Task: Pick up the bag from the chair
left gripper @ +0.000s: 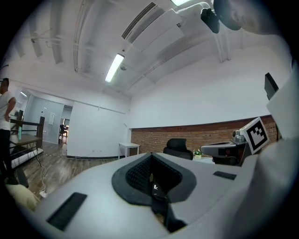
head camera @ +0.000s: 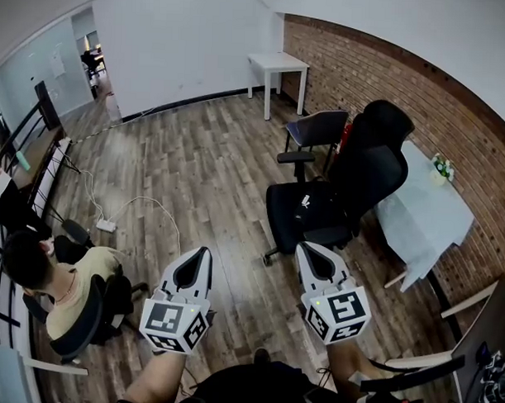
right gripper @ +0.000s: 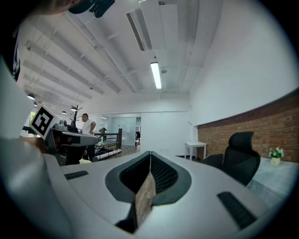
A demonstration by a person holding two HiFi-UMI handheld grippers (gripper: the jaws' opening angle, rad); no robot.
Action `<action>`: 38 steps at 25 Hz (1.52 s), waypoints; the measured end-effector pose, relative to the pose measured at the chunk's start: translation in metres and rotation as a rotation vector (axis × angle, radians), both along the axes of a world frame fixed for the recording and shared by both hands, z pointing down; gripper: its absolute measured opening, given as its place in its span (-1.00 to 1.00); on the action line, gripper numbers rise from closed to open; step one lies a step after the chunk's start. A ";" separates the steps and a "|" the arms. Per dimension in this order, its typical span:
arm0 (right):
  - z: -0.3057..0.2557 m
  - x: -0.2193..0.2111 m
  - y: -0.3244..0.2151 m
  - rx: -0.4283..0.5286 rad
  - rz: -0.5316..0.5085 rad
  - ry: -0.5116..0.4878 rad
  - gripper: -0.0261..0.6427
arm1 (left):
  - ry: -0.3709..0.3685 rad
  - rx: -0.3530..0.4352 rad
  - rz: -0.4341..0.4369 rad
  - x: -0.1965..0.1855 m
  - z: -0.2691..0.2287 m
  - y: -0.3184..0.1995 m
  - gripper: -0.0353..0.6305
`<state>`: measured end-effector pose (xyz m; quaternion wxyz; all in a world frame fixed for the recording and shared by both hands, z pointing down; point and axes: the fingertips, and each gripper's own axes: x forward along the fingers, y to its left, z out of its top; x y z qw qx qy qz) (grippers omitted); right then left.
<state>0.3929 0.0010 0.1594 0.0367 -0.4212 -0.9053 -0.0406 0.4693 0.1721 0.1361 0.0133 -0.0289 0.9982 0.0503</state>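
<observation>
Bag (head camera: pixel 307 212), as far as I can make it out, is the dark, low shape lying on the seat of the black office chair (head camera: pixel 365 171), with a small pale tag showing on top of it; it blends into the black upholstery, so I cannot trace its edges or find a handle. From my left tongs (head camera: pixel 206 252) it sits at about one o'clock, and from my right tongs (head camera: pixel 305 249) at about twelve, near but not touching. Both pairs are pressed together with nothing between them, so I would have to open them before any grasp. I judge the bag to be soft cloth, light and limp, likely to sag and fold when lifted. The best hold is probably a bunched upper edge or a strap near the tag, one pair on each side. The wooden floor (head camera: pixel 196 170) lies between us.
</observation>
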 end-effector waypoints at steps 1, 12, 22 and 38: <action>-0.001 -0.008 -0.001 -0.003 -0.001 0.004 -0.87 | 0.002 -0.003 -0.001 -0.008 -0.001 -0.001 -0.86; 0.003 -0.070 0.007 -0.021 0.016 0.013 -0.87 | 0.020 -0.018 0.021 -0.069 0.002 0.005 -0.86; 0.013 -0.128 0.048 0.021 0.082 -0.001 -0.87 | -0.014 0.021 0.112 -0.145 0.013 0.049 -0.86; 0.009 -0.221 0.165 0.060 0.175 -0.009 -0.87 | -0.043 0.038 0.231 -0.247 0.002 0.168 -0.86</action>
